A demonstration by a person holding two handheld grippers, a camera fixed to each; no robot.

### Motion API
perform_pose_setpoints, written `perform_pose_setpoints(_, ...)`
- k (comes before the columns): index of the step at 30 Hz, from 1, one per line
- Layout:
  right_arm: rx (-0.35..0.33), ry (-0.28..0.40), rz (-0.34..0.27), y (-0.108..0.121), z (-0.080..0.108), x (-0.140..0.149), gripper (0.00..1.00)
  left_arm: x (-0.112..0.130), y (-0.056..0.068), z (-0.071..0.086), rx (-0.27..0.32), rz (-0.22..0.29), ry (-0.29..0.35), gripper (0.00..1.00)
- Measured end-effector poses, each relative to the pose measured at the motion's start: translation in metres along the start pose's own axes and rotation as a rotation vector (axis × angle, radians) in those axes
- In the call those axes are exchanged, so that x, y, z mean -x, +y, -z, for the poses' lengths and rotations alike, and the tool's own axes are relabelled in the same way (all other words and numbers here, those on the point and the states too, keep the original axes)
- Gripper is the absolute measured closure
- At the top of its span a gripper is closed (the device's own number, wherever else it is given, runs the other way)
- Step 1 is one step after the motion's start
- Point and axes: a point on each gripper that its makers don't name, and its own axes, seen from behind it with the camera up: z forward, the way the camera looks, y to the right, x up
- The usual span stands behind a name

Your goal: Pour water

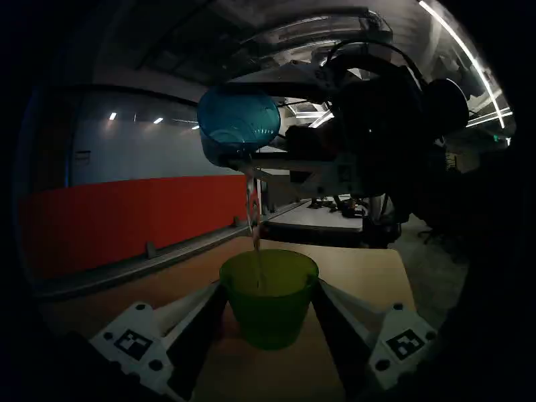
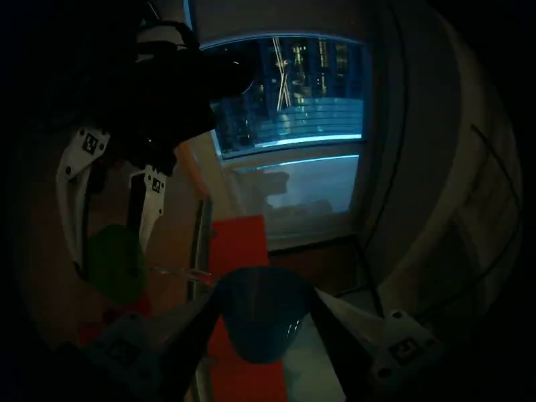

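Pouring was seen under way: a blue cup (image 1: pixel 238 130), clamped between both fingers of the right gripper (image 2: pixel 262 301), was tipped above a green cup (image 1: pixel 269 305), itself pinched at mid-wall by the left gripper (image 1: pixel 268 290) over a wooden table (image 1: pixel 362 268). A thin water stream (image 1: pixel 253 221) was passed between them. Both cups were judged light, thin plastic, easily squeezed. An orange wall panel (image 1: pixel 134 214) was set well behind, clear of the pour.

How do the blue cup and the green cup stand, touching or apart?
Apart. The left gripper view shows the blue cup tilted above the green cup, with a plain gap between them crossed only by a thin water stream.
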Motion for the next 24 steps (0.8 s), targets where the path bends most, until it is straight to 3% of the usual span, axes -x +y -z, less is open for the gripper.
perform_pose_setpoints(24,0.016,-0.007,0.115,0.0057,0.0013,-0.0024,0.07,-0.0018,-0.0039,-0.0015,-0.007,0.0,0.003,0.16)
